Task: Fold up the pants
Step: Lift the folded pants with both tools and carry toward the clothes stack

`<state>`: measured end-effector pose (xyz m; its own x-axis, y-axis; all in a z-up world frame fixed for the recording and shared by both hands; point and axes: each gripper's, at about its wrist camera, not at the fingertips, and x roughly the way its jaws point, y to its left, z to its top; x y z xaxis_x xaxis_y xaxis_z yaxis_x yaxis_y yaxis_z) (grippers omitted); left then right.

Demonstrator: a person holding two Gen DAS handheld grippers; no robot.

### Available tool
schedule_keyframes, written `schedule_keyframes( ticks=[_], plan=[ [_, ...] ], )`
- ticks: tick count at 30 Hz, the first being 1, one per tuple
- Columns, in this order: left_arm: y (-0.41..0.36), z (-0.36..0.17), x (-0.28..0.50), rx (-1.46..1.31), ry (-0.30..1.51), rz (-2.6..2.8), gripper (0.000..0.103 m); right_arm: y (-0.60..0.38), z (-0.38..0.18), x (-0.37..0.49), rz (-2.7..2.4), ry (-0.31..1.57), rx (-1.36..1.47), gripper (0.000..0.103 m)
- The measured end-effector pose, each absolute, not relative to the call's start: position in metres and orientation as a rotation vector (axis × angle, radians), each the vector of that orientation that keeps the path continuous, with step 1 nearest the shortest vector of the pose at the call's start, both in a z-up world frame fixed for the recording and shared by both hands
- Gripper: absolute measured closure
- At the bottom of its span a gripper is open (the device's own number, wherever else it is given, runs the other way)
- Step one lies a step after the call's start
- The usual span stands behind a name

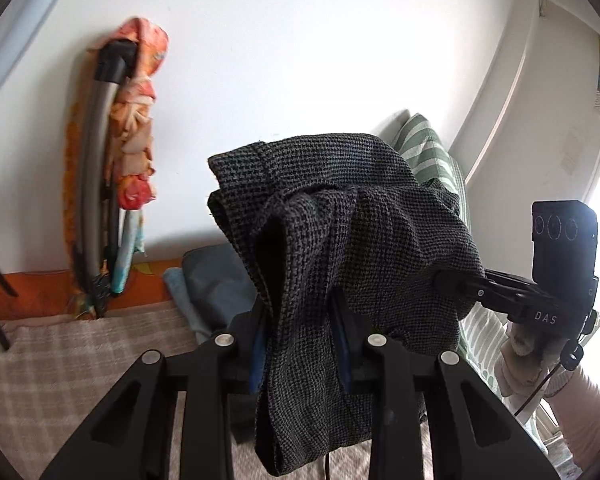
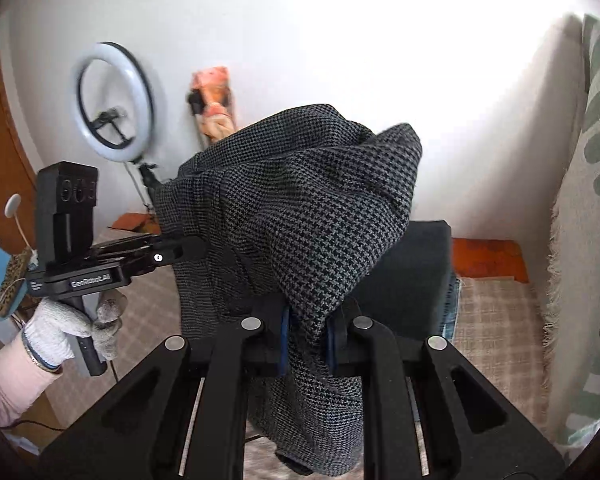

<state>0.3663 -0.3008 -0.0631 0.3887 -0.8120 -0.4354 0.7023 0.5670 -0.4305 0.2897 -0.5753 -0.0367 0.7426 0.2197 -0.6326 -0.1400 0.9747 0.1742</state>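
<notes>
Dark houndstooth pants hang bunched in the air between both grippers, above a checked beige bed cover. My left gripper is shut on a thick fold of the pants, which drapes over and below its fingers. My right gripper is shut on another part of the same pants. The right gripper also shows at the right of the left wrist view, biting the cloth. The left gripper shows at the left of the right wrist view, also on the cloth.
A stack of folded dark and blue clothes lies on the checked cover behind the pants. A ring light stands at the left. A floral bundle hangs on the wall. A striped green pillow is at right.
</notes>
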Motion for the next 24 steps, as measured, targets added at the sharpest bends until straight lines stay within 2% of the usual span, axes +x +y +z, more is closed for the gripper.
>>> schedule_keyframes(
  ticks=[9, 13, 15, 17, 18, 21, 22, 23, 24],
  plan=[
    [-0.35, -0.104, 0.417, -0.171, 0.726, -0.905, 0.078, -0.612, -0.094, 0.345, 0.132, 0.803, 0.134, 0.088],
    [-0.36, -0.118, 0.434, -0.158, 0.755, -0.864, 0.078, -0.633, -0.117, 0.359, 0.124, 0.875, 0.214, 0.071],
    [-0.363, -0.123, 0.439, -0.144, 0.783, -0.846, 0.078, -0.646, -0.113, 0.352, 0.18, 0.842, 0.316, 0.065],
    [-0.362, -0.123, 0.44, -0.113, 0.775, -0.816, 0.078, -0.658, -0.108, 0.344, 0.22, 0.794, 0.405, 0.039],
    [-0.361, -0.121, 0.44, -0.102, 0.768, -0.816, 0.078, -0.666, -0.108, 0.341, 0.221, 0.772, 0.454, 0.036],
    [-0.36, -0.116, 0.43, -0.092, 0.754, -0.859, 0.078, -0.688, -0.113, 0.346, 0.183, 0.749, 0.591, 0.035],
    [-0.361, -0.114, 0.424, -0.074, 0.75, -0.883, 0.078, -0.691, -0.116, 0.349, 0.169, 0.751, 0.611, 0.038],
    [-0.365, -0.112, 0.416, -0.037, 0.741, -0.898, 0.078, -0.693, -0.119, 0.355, 0.146, 0.768, 0.616, 0.048],
    [-0.367, -0.114, 0.412, -0.014, 0.74, -0.907, 0.078, -0.691, -0.12, 0.361, 0.132, 0.776, 0.601, 0.053]
  ],
)
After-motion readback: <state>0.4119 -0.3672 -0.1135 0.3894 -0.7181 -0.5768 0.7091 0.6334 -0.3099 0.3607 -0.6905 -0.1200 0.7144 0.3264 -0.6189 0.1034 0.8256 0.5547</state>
